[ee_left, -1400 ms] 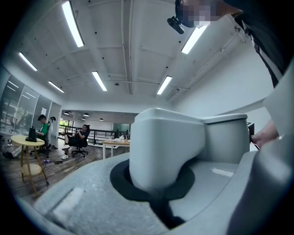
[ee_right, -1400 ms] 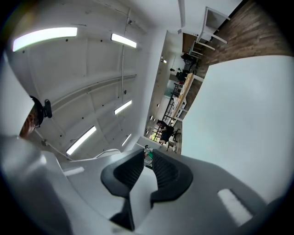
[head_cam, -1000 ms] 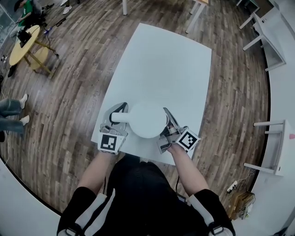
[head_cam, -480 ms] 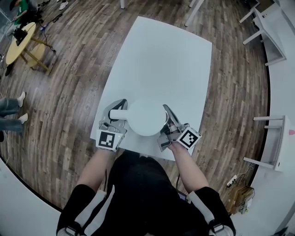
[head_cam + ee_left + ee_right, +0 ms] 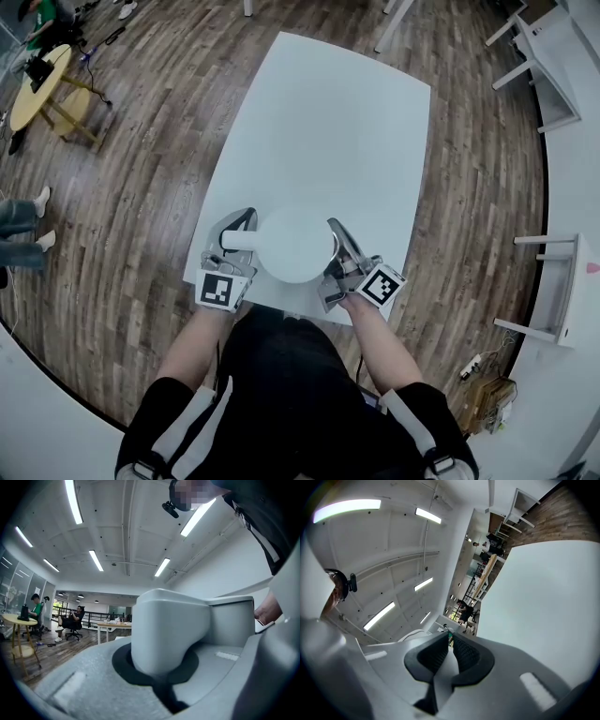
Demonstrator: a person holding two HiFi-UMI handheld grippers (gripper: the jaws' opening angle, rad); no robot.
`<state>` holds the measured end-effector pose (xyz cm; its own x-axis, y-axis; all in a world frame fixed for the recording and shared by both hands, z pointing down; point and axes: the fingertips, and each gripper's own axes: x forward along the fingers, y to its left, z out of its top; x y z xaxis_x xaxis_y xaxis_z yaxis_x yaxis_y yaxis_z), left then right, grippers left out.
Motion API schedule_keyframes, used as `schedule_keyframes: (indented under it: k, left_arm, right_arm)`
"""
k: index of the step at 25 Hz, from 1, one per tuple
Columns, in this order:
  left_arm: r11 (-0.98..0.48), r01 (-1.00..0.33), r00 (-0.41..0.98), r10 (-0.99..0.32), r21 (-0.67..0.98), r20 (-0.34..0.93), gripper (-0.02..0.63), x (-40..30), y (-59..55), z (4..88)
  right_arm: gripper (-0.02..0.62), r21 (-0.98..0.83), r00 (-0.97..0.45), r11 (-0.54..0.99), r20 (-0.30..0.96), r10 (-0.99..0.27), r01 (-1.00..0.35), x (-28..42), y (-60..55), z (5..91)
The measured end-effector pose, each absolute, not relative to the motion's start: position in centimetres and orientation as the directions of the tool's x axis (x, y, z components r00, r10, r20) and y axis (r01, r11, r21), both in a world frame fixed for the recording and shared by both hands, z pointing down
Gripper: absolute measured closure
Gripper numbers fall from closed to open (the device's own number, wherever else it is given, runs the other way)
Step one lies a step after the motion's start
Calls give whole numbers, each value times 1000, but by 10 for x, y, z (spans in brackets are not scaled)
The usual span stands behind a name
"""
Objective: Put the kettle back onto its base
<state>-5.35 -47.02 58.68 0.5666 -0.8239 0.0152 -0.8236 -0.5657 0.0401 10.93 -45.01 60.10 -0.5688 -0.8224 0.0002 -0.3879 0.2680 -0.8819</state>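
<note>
Slipping is the main risk: the left gripper (image 5: 238, 228) has its fingers (image 5: 123, 663) clamped on the handle (image 5: 168, 632) of the white kettle (image 5: 295, 246), so the whole body hangs off 1 side grip and could tip or swing if that hold loosens. The right gripper (image 5: 335, 234) is just beside the kettle's right side, its fingers (image 5: 467, 656) nearly together with a slim gap; can't tell if they pinch anything thin. The base is not visible from above, likely hidden under the kettle body, so seating can't be confirmed. A blind, off-centre set-down could leave the kettle tilted or shove the base. Can't tell either whether the kettle touches the desk (image 5: 328, 122). The kettle is near the desk's near edge, right in front of the person, so a pull toward the body could take it over that edge. The desk's left edge is also close to the left gripper. The far half of the desk is bare, with plenty of room to shift forward. Wood floor (image 5: 141, 187) lies all round, and white furniture (image 5: 548, 291) stands well apart on the right.
</note>
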Motion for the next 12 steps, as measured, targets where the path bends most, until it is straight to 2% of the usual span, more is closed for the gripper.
schedule_keyframes:
  k: [8,12]
  left_arm:
    - [-566,-824,567,-823,23,38,594,-55,-470,593]
    - [-543,-839,543,-833,33,104,479,-67,-473,613]
  right_arm:
    - [568,-889,-553,268,-19,-833,-373,113,-448,604]
    - [566,-881,-553,273,-16,-833,-386,116,-445,603]
